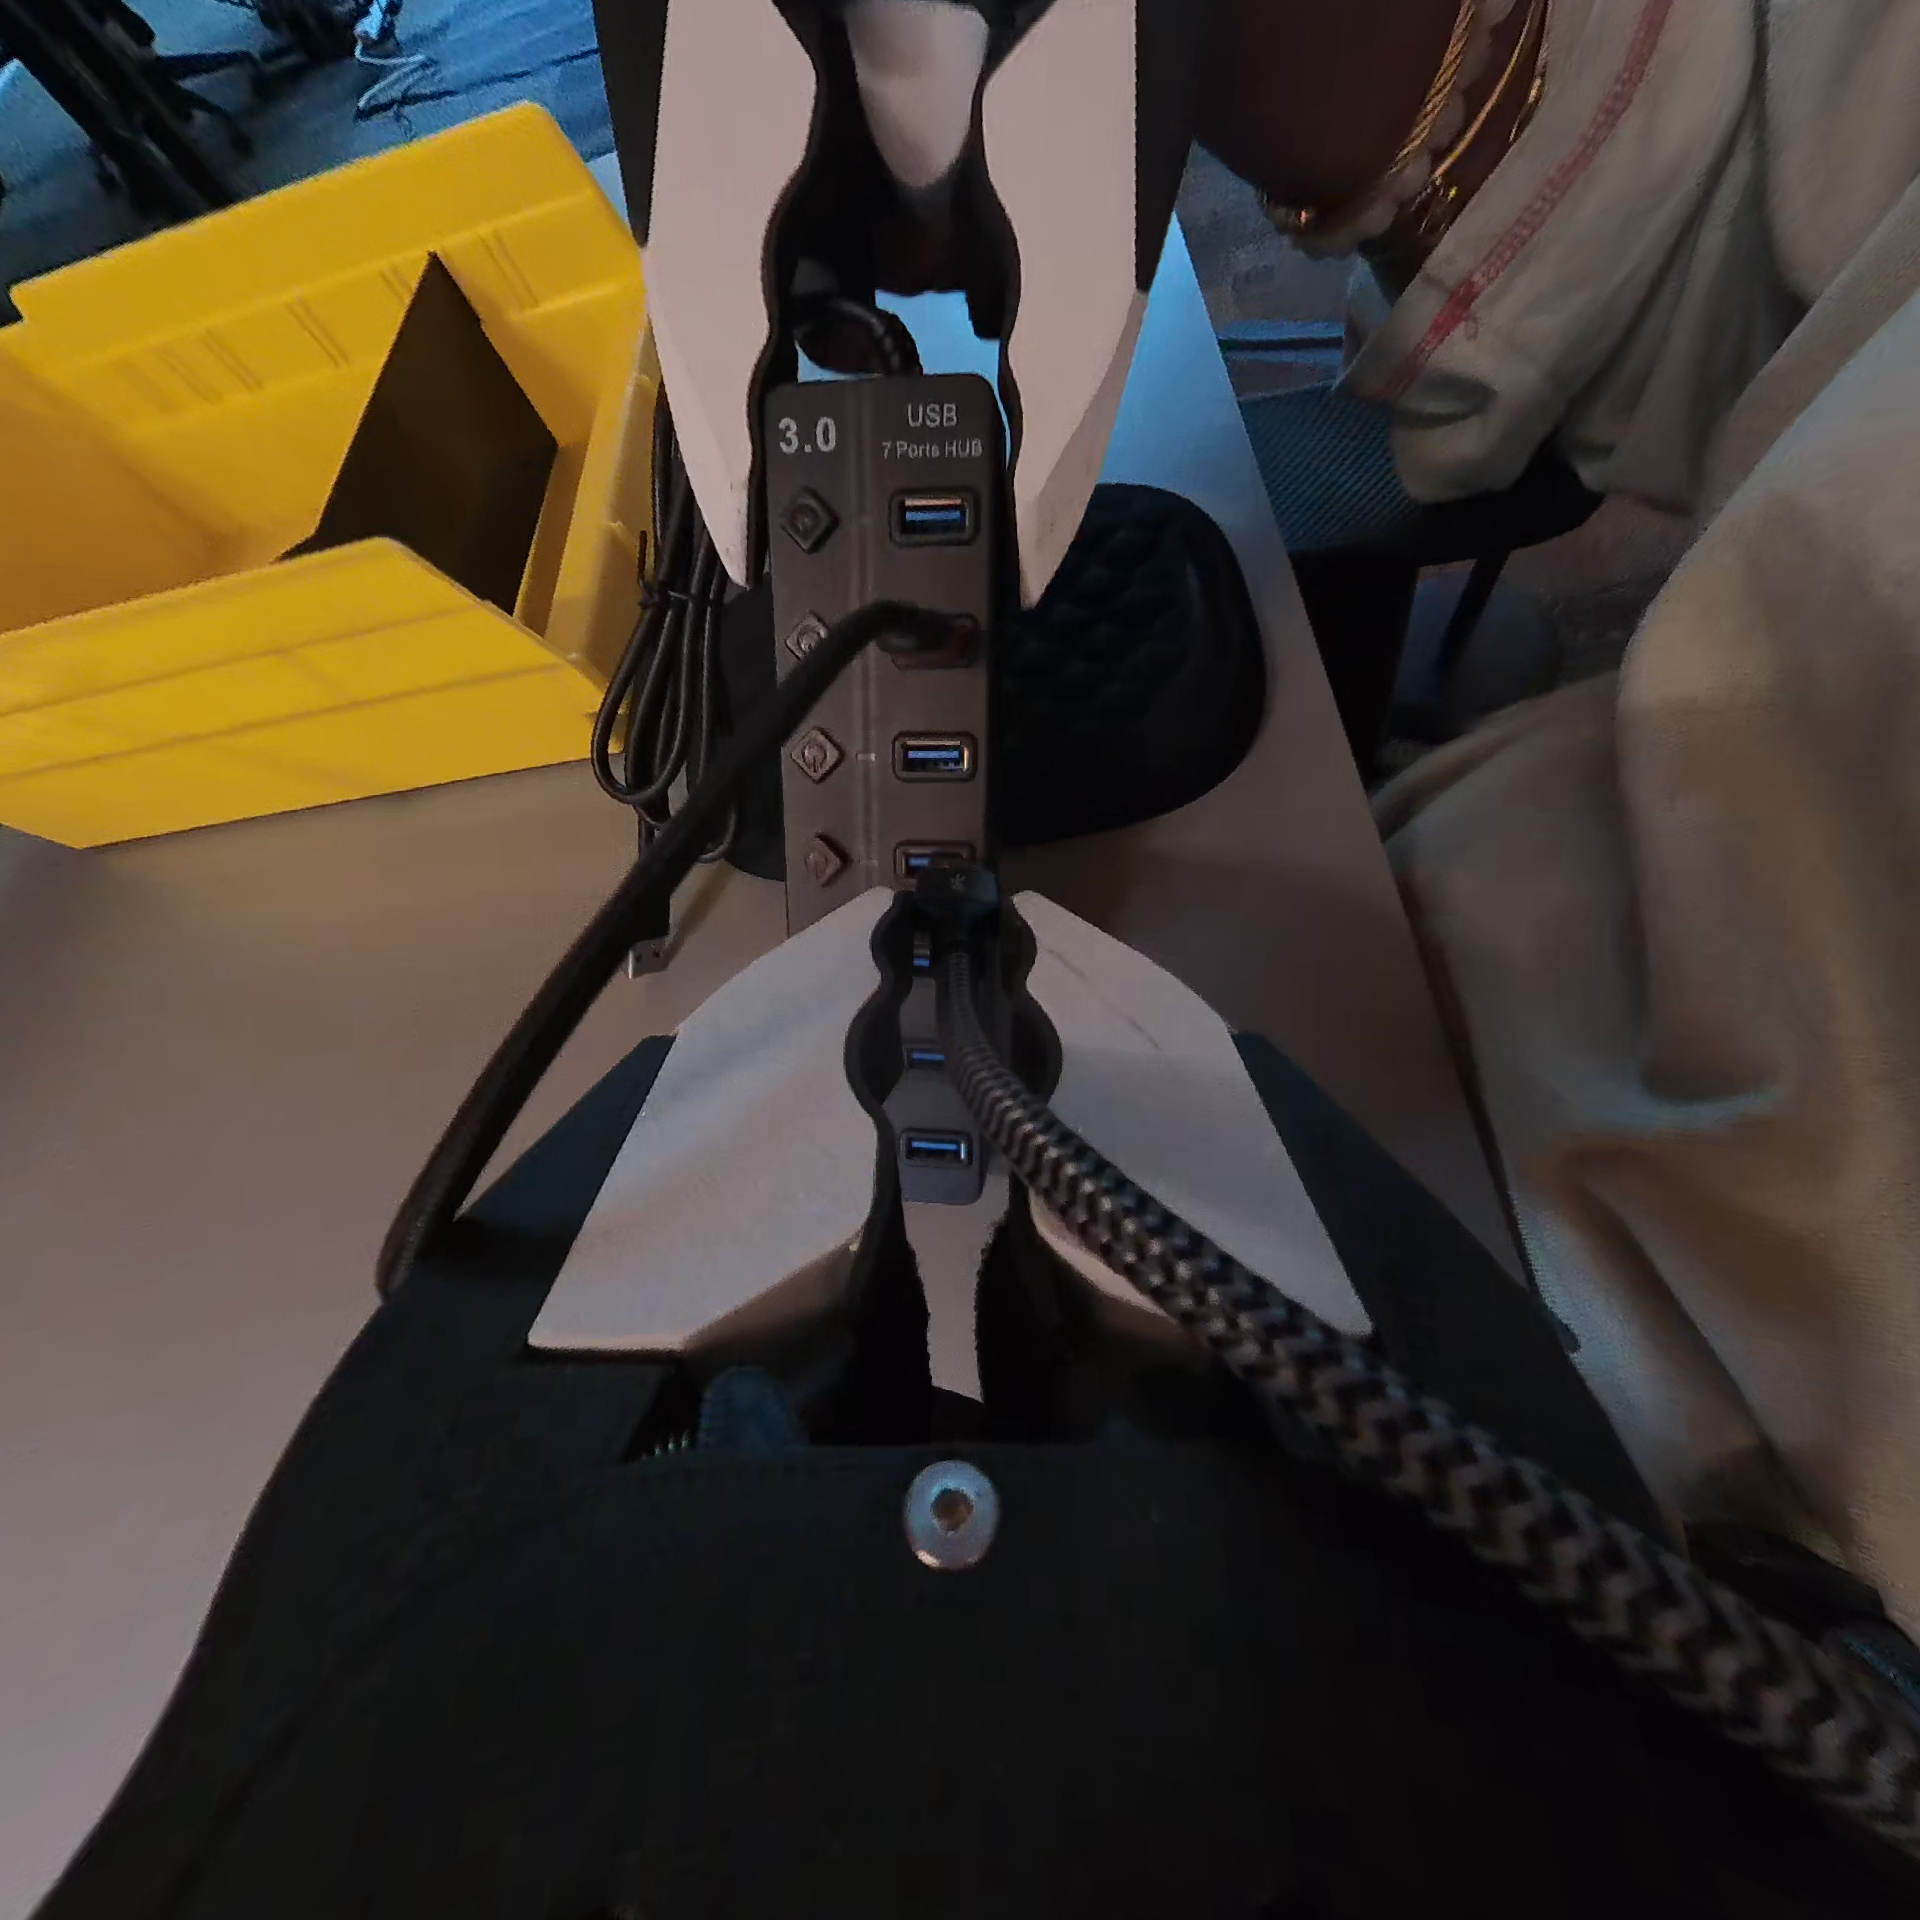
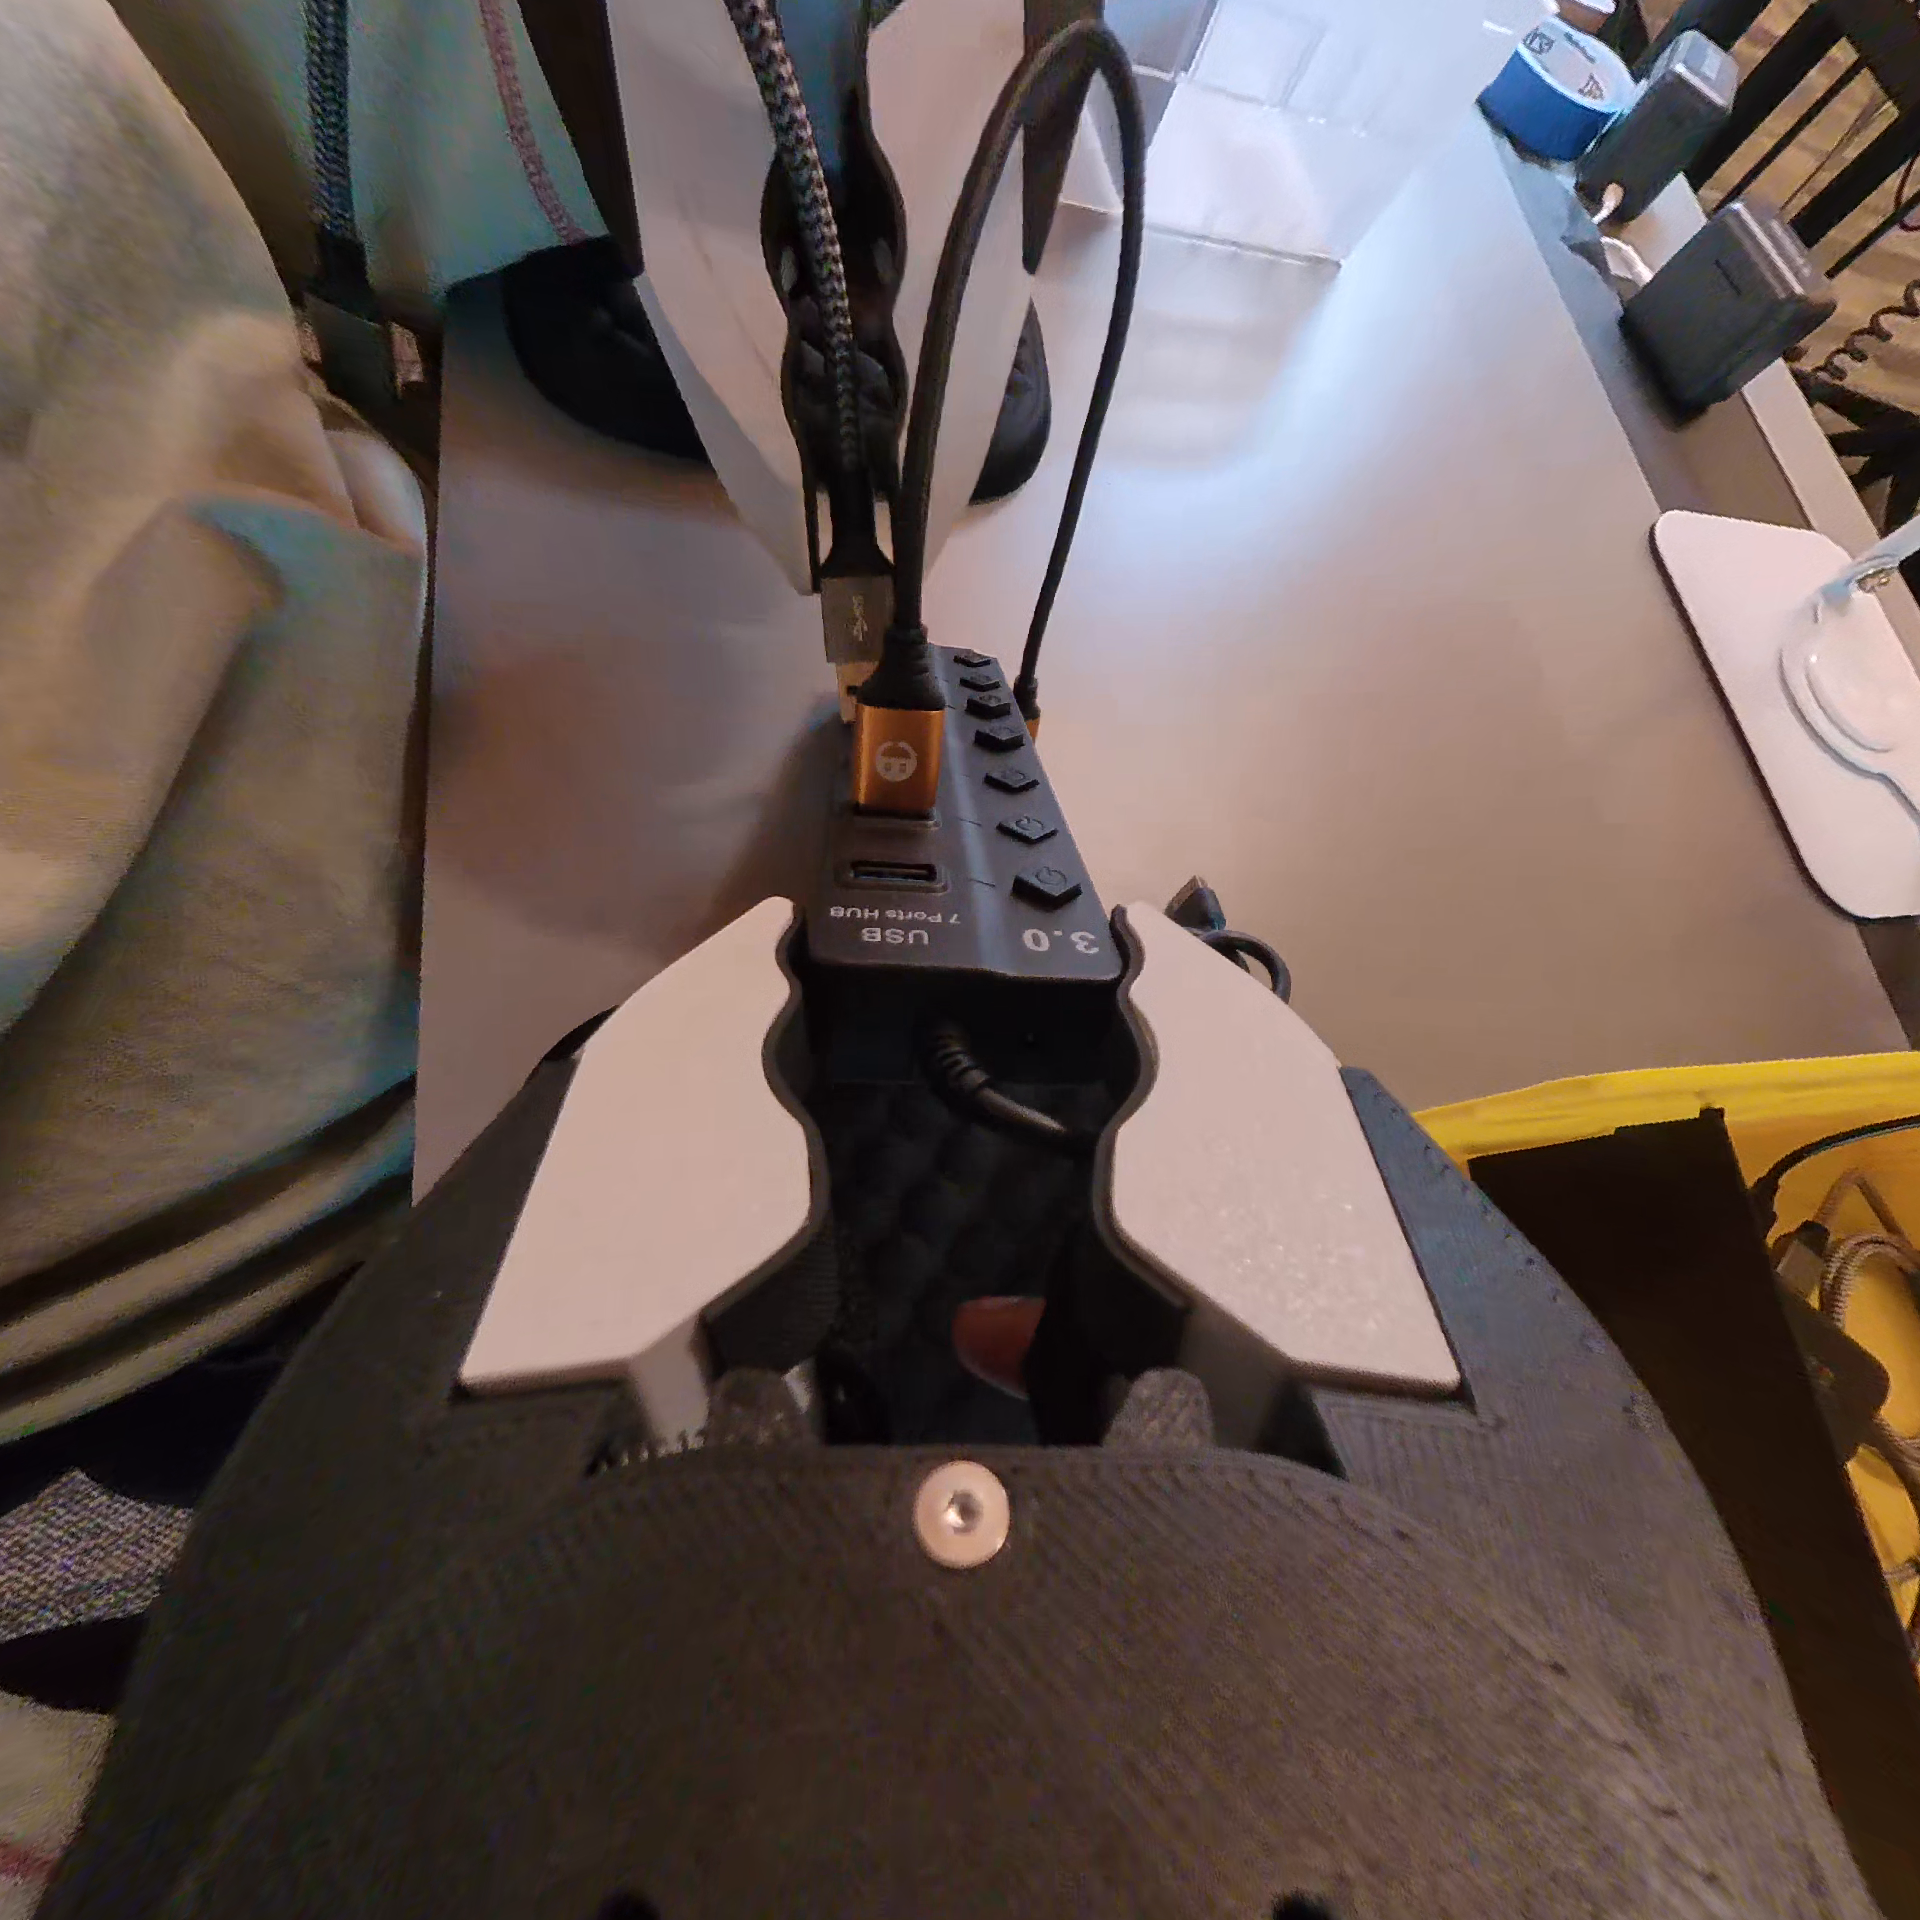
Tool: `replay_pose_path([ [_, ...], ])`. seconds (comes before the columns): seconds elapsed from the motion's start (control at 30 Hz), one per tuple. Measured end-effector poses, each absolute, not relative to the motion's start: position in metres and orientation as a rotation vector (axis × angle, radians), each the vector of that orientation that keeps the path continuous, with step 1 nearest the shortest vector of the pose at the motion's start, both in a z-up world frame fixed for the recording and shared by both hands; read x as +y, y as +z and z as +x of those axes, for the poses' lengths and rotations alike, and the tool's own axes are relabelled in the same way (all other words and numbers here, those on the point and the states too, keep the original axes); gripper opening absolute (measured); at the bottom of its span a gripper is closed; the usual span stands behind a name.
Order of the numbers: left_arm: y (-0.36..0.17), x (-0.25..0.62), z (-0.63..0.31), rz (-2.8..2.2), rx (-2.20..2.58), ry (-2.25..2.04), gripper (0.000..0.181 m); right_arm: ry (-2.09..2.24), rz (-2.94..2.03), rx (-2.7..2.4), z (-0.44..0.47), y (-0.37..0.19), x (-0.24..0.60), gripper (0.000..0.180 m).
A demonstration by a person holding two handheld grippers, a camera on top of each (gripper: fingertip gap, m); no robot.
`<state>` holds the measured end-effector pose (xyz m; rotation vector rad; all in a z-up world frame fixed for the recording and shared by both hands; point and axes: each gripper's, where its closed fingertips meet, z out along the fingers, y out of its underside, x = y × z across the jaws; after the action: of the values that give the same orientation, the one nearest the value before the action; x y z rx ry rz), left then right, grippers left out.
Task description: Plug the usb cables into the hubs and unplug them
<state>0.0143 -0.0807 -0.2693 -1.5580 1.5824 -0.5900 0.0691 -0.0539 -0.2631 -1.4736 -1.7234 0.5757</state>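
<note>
While your right gripper (image 2: 956, 935) clamps its fingers on the USB hub (image 1: 883, 644) lying on the counter (image 1: 260, 1039), your left gripper (image 1: 951, 904) pinches the braided cable's plug (image 2: 857, 623) at a port; the orange-plugged cable (image 2: 899, 753) is already seated, several ports remain empty, and unplugging is still ahead.

Black hub (image 1: 883, 665), yellow bin (image 1: 260, 520)
</note>
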Motion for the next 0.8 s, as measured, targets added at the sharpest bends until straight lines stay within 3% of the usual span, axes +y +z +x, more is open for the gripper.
replay_pose_path([
  [0.8,-0.2717,-0.0781,0.0161,-1.603,1.599,-0.695,0.016,0.582,-1.422,-1.694,0.0610,-0.2556,-0.0602,0.055],
])
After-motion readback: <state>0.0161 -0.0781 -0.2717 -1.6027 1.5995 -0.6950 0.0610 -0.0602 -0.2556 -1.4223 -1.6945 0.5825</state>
